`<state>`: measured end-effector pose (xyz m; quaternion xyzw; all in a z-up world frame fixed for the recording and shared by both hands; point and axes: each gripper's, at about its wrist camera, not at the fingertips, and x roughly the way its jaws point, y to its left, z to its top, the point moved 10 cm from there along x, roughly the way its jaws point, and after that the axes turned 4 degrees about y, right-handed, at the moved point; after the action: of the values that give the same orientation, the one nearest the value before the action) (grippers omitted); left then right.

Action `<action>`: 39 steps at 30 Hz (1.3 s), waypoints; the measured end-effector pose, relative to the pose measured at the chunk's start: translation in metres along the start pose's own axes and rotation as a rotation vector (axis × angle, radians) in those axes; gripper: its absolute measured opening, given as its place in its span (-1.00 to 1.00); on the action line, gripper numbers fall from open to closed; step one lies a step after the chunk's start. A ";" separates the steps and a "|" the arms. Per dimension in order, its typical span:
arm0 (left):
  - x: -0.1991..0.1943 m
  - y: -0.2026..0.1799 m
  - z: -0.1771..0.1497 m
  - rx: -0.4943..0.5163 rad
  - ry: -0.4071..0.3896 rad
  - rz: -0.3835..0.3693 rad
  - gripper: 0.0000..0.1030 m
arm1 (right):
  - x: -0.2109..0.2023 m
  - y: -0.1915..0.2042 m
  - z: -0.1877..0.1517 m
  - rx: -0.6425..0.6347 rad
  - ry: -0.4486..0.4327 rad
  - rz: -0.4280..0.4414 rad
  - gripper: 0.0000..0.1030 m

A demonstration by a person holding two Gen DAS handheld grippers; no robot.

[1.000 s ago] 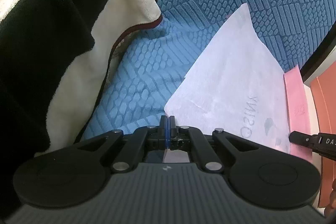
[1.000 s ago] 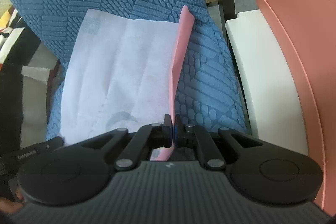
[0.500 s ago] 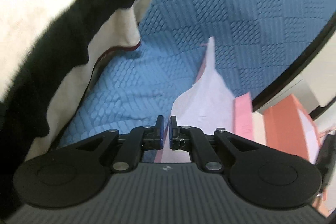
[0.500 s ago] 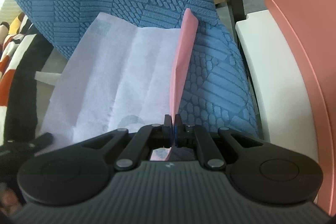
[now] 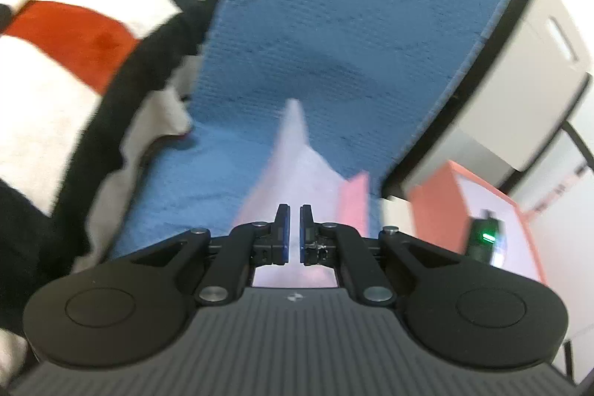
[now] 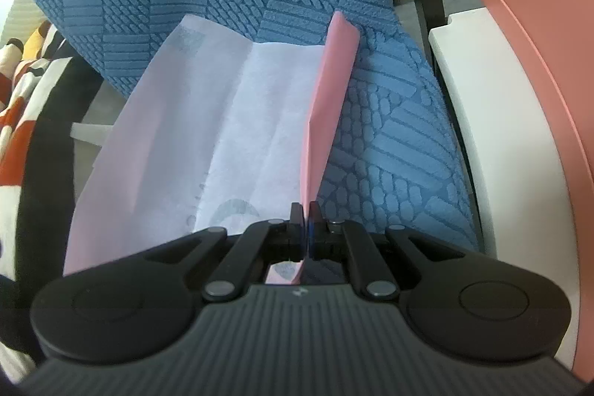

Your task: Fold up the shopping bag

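Observation:
The shopping bag is thin white sheet material with a pink underside, spread on a blue textured cushion. My right gripper is shut on the bag's near right edge, and a pink fold stands up from its jaws. The bag's left edge curls up, showing pink. The left wrist view is blurred. There the bag rises as a pale ridge straight ahead of my left gripper, whose blue-padded fingers stand a narrow gap apart. Whether the bag touches them I cannot tell.
A red, white and black striped blanket lies left of the cushion. On the right are a white ledge, a salmon box and a white cabinet. A black device with a green light sits by the orange box.
My left gripper went from shut on the bag's corner to slightly open, and its view swung up and right. The bag's left edge now curls up. The right gripper kept its hold and rose a little.

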<state>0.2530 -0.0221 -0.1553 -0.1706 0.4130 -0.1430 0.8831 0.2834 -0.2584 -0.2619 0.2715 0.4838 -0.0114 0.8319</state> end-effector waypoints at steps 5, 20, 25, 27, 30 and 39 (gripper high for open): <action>0.015 -0.039 -0.025 0.065 0.067 -0.099 -0.93 | 0.004 0.001 -0.006 0.016 0.010 0.022 -0.90; 0.089 -0.039 -0.088 0.123 0.273 -0.156 -0.43 | 0.013 0.000 -0.017 0.080 0.057 0.092 -0.89; 0.091 -0.045 -0.097 0.144 0.280 -0.182 -0.15 | 0.015 0.001 -0.016 0.073 0.061 0.087 -0.88; 0.092 -0.047 -0.099 0.162 0.282 -0.180 -0.09 | 0.015 0.002 -0.016 0.070 0.060 0.086 -0.88; 0.095 -0.045 -0.102 0.190 0.280 -0.151 -0.07 | 0.016 0.002 -0.016 0.073 0.062 0.085 -0.87; 0.104 -0.044 -0.112 0.313 0.280 -0.055 -0.21 | 0.014 0.002 -0.015 0.085 0.068 0.100 -0.86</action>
<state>0.2254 -0.1232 -0.2755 -0.0212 0.4995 -0.2518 0.8287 0.2795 -0.2460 -0.2781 0.3308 0.4965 0.0189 0.8023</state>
